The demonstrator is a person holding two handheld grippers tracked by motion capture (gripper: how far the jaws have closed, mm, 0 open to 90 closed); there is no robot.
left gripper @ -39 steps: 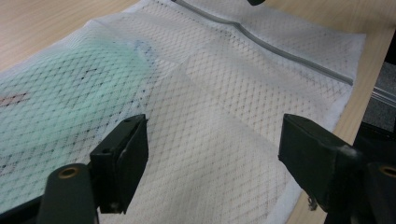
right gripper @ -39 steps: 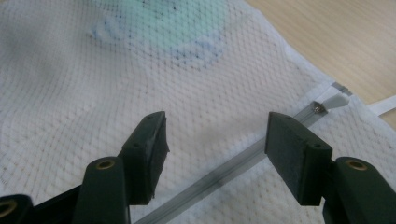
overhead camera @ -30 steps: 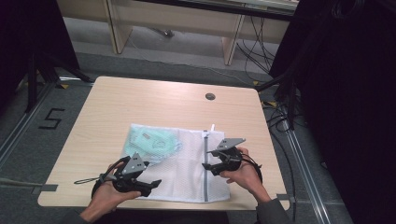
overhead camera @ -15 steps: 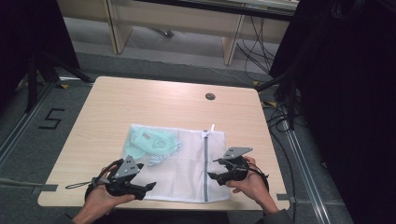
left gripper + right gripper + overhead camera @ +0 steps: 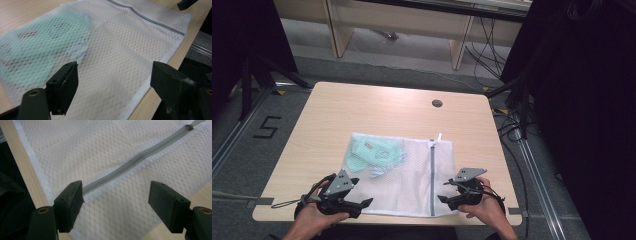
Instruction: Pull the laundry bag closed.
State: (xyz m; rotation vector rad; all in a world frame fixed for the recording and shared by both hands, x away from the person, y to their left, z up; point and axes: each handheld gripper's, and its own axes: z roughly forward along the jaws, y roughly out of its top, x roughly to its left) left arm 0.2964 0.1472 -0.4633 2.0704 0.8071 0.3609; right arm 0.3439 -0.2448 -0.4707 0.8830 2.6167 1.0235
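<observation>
A white mesh laundry bag (image 5: 412, 172) lies flat on the wooden table (image 5: 362, 112), with a mint-green garment (image 5: 374, 152) inside its left part and a grey zipper (image 5: 431, 175) running down its right part. My left gripper (image 5: 364, 202) rests at the bag's near left corner, open, its jaws wide apart over the mesh (image 5: 112, 62). My right gripper (image 5: 442, 199) sits at the near right corner, open, straddling the zipper (image 5: 130, 165) with nothing between its jaws. The zipper pull (image 5: 188, 127) lies at the far end.
The table's near edge (image 5: 387, 219) runs just below both grippers. A round cable hole (image 5: 437, 103) sits at the back right of the table. Dark curtains, cables and a floor mark "5" (image 5: 267, 127) surround it.
Both grippers have drawn back toward the near edge of the table, off the middle of the bag to its near corners. The bag has not moved.
</observation>
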